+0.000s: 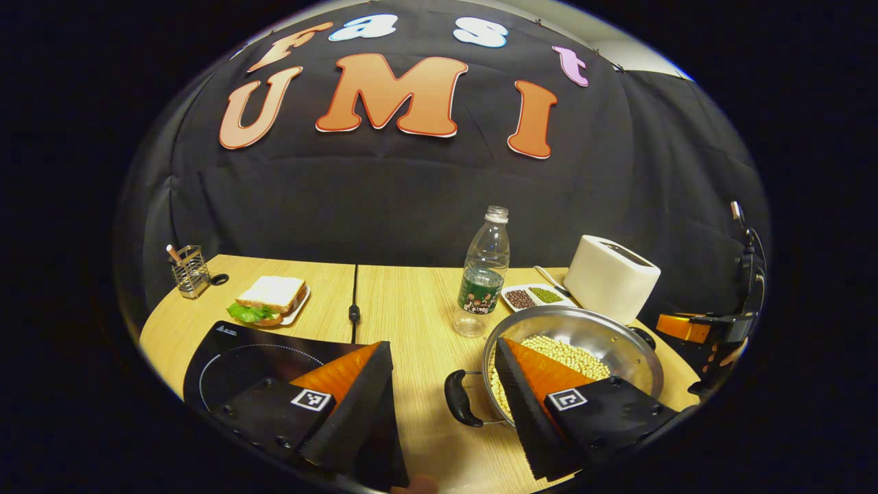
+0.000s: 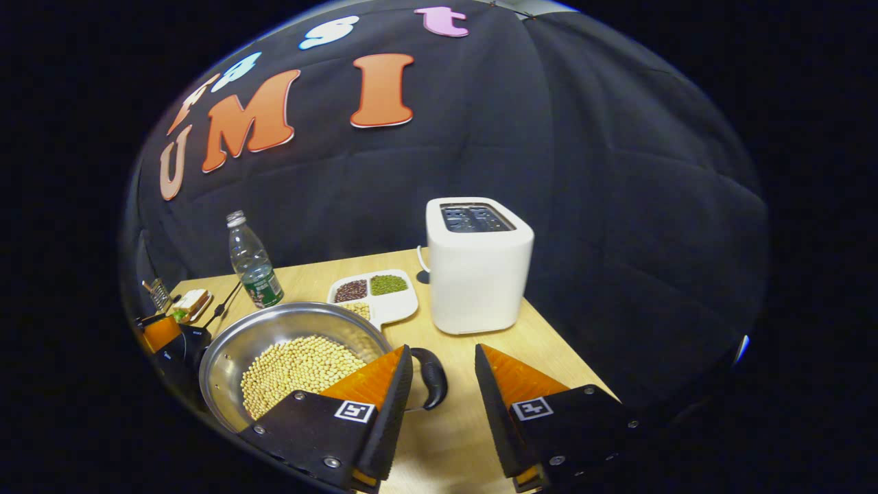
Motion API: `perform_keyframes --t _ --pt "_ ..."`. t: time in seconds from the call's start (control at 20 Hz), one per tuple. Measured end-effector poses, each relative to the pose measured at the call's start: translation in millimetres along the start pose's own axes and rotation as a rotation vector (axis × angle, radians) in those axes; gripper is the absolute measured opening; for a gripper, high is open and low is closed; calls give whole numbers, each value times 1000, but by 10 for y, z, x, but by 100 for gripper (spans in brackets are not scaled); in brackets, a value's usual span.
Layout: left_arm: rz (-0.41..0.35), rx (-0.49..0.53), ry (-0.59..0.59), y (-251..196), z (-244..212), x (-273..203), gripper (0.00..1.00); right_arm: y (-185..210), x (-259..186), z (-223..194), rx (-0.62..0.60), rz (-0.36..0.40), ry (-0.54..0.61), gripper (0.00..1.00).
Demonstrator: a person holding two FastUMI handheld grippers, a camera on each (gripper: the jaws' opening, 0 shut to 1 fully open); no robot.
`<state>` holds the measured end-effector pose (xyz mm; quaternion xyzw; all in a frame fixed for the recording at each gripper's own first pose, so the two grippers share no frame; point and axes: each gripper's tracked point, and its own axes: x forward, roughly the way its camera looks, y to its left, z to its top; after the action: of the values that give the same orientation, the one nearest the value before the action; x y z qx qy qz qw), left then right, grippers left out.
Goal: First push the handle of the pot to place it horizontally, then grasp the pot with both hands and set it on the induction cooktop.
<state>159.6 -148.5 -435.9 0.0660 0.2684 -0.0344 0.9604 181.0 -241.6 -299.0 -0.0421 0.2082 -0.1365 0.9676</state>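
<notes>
On the wooden table point(image 1: 411, 302) sits the pot point(image 1: 597, 336), a steel pan with pale beans point(image 1: 562, 353) across its bottom. In the left gripper view it lies at about four o'clock, with its black left handle point(image 1: 458, 398) pointing toward seven o'clock and lying flat over the tabletop. The left gripper point(image 1: 442, 398) hangs with its jaws spread wide and nothing between them; its right finger reaches over the pot's near rim, and its left finger lies over the induction cooktop point(image 1: 233, 350), a black slab at eight o'clock, just beside the pot's left handle.

In the right gripper view the pot point(image 2: 274, 329) lies at seven o'clock. Its other black handle point(image 2: 433, 377) shows in the gap at six o'clock, close against the left finger. The right gripper point(image 2: 442, 387) is also spread apart and grips nothing.

Behind the pot stand a clear water bottle point(image 1: 484, 271) at twelve o'clock, a divided dish of dried beans point(image 1: 531, 296) and a white toaster point(image 2: 478, 264). A sandwich on a plate point(image 1: 271, 298) and a wire holder point(image 1: 190, 271) sit at ten o'clock. A black cord point(image 1: 354, 302) runs across the table toward the cooktop.
</notes>
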Motion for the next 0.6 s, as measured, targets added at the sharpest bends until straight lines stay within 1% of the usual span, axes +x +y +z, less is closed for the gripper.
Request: perform_keyframes --t 0.05,0.1,0.15,0.3,0.4,0.5,0.6 --pt "2 8 9 -26 -43 51 99 36 74 -50 -26 5 20 61" --pt "-4 10 25 -71 -122 98 99 42 130 -96 -47 1 36 60" --pt "-6 10 44 -107 -183 142 99 42 208 -142 -60 -3 51 67" --pt "5 16 96 -118 -361 273 99 146 337 -247 -42 25 98 76" --pt "5 7 126 -123 -476 382 99 154 401 -345 -29 41 133 78" --pt "-1 3 165 -145 -603 439 99 167 438 -415 -22 53 159 78" --pt "-10 5 177 -176 -649 496 99 193 471 -457 -19 61 173 78"
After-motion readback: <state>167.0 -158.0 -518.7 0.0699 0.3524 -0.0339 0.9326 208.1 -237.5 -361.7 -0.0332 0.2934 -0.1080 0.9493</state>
